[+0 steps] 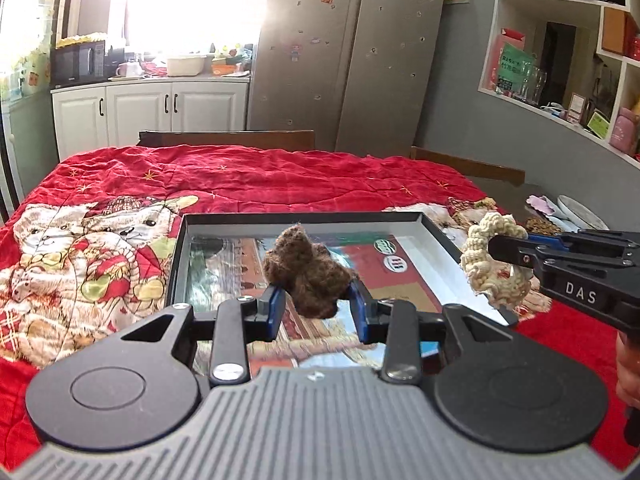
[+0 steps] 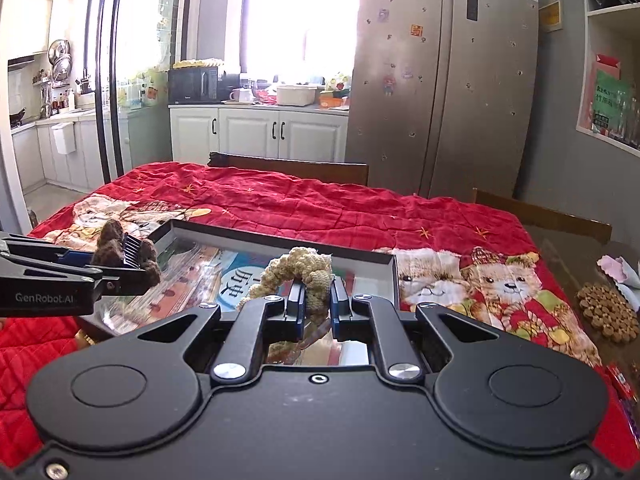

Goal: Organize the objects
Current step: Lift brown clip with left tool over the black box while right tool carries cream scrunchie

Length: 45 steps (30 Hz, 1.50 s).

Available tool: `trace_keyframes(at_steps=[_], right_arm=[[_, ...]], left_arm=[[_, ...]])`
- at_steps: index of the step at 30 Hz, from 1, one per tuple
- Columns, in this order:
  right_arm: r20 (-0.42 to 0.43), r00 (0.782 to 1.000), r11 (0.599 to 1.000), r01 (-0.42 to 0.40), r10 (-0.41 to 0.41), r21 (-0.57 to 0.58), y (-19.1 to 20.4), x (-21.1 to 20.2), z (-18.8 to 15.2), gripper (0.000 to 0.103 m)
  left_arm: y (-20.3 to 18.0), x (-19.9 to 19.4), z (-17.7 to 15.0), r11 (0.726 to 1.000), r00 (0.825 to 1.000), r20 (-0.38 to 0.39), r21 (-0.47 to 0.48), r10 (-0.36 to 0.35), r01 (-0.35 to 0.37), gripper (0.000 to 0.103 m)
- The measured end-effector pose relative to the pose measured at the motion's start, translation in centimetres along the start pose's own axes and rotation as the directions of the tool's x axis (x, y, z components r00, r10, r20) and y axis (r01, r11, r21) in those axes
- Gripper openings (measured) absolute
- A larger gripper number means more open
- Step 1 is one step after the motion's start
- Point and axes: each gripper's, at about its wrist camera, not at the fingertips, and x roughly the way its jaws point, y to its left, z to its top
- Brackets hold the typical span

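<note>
Brown fuzzy scrunchie (image 1: 308, 270) sits clamped between the blue pads of the left tongs (image 1: 318, 300), held above a shallow black tray (image 1: 304, 218) with a glossy printed floor. Beside it, the right tongs (image 2: 316, 300) pinch a cream knitted scrunchie (image 2: 298, 272) over the same tray. Under the tray lies a red quilt (image 1: 248, 176) with teddy bear prints, covering the table. Beyond stand white cabinets (image 1: 152, 112) and a silver refrigerator (image 1: 348, 60).
</note>
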Motion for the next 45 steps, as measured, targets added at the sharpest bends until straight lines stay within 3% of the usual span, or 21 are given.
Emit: trace_keyframes(at_steps=[30, 45], right_arm=[[-0.078, 0.997, 0.998, 0.031, -0.027, 0.049, -1.5, 11.7, 1.5, 0.012], [-0.107, 0.994, 0.999, -0.011, 0.016, 0.042, -0.7, 15.2, 1.5, 0.012]], left_arm=[[1.6, 10.5, 2.7, 0.998, 0.995, -0.076, -0.02, 0.062, -0.064, 0.039], [2.2, 13.2, 2.3, 0.996, 0.99, -0.107, 0.005, 0.09, -0.09, 0.039]])
